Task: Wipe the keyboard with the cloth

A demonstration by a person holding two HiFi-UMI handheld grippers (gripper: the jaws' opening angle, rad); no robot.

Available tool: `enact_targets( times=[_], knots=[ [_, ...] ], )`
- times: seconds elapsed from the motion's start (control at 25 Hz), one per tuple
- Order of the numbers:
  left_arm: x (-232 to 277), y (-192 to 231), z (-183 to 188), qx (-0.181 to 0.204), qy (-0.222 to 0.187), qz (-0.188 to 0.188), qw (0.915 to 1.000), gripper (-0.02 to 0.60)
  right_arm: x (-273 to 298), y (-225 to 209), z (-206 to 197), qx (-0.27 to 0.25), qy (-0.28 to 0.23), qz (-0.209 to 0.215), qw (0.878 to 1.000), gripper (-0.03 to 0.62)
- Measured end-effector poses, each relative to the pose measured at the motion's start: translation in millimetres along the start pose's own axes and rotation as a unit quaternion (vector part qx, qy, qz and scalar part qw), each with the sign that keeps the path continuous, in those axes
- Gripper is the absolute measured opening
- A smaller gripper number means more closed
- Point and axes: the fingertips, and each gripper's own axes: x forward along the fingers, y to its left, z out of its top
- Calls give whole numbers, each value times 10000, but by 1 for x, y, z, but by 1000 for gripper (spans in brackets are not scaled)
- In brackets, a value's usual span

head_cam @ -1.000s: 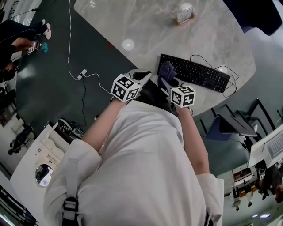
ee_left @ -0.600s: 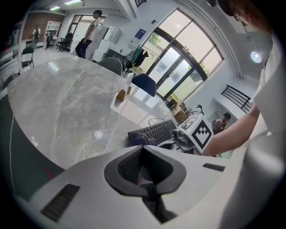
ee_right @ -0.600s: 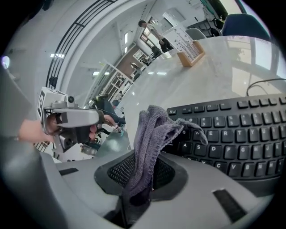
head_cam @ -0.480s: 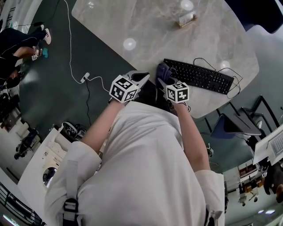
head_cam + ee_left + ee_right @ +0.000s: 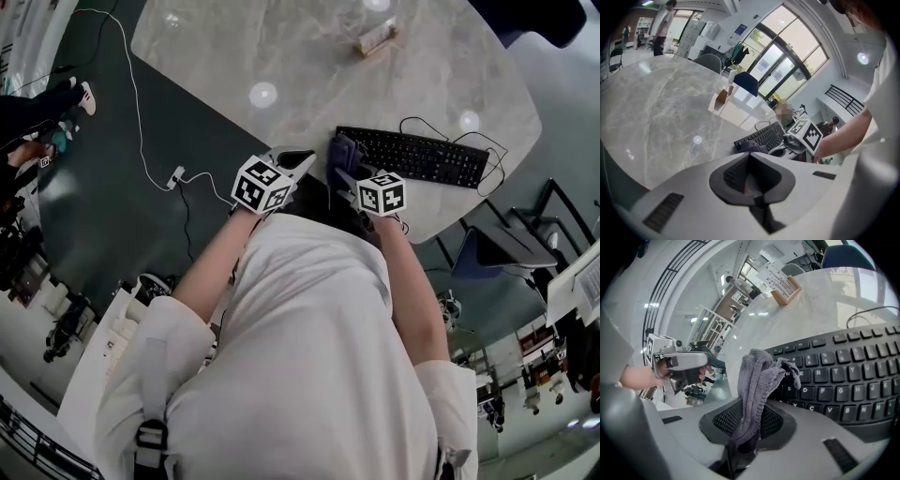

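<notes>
A black keyboard (image 5: 412, 157) lies on the marble table (image 5: 281, 56) near its front edge. My right gripper (image 5: 345, 174) is shut on a grey-purple cloth (image 5: 343, 152), which drapes over the keyboard's left end. In the right gripper view the cloth (image 5: 759, 376) rises from between the jaws and flops onto the leftmost keys of the keyboard (image 5: 839, 376). My left gripper (image 5: 296, 159) hovers at the table's edge just left of the cloth, shut with nothing in it. In the left gripper view the keyboard (image 5: 763, 136) and cloth (image 5: 748, 147) lie ahead to the right.
A small wooden holder with cards (image 5: 373, 37) stands at the far side of the table. The keyboard's cable (image 5: 487, 155) loops past its right end. A white cable (image 5: 141, 103) runs across the dark floor on the left. A chair (image 5: 497, 253) stands off the table's right edge.
The head view has shifted slightly. The right gripper and cloth stay at the keyboard's left end, and the left gripper stays beside them at the table's edge.
</notes>
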Motion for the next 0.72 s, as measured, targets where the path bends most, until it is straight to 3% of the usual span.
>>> enact_targets(
  times=[0.72],
  knots=[
    [40, 8, 10, 519, 604, -473, 9957, 6, -62, -48, -6, 221, -217, -638, 9975, 75]
  ],
)
